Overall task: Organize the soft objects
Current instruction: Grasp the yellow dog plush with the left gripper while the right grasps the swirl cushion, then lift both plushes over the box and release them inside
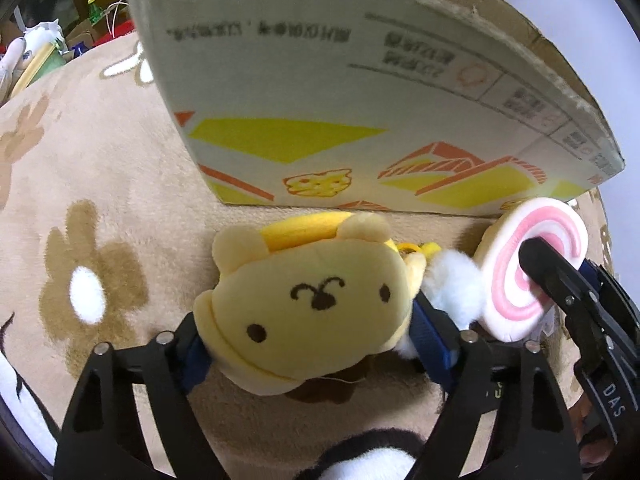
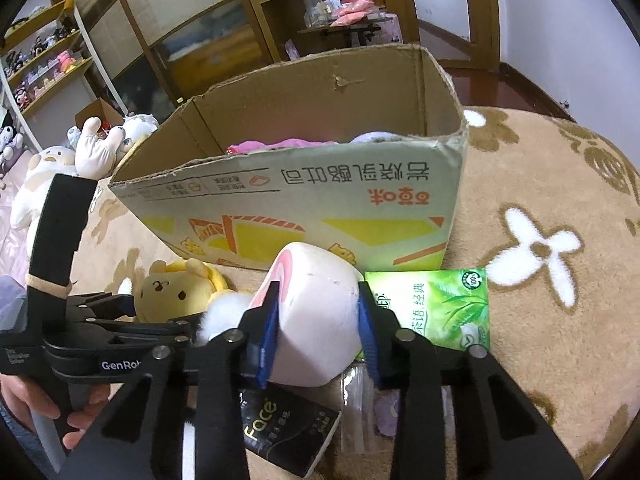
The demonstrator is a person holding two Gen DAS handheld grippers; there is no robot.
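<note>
Both grippers are pinching plush: my left gripper (image 1: 308, 344) is squeezing the yellow bear (image 1: 308, 316), my right gripper (image 2: 316, 320) the round swirl cushion (image 2: 316, 312), beside the cardboard box (image 2: 320, 200).

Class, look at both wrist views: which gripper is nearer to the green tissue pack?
Right. The right gripper, shut on the pink swirl plush, sits directly beside the green tissue pack. The left gripper grips the yellow bear plush, farther left.

My blue pads (image 2: 269, 330) pinch a white roll plush (image 2: 320, 320) w/ pink swirl; yellow bear (image 1: 312, 312) beside it; beige blanket (image 1: 120, 184), brown-white flowers, under both
</note>
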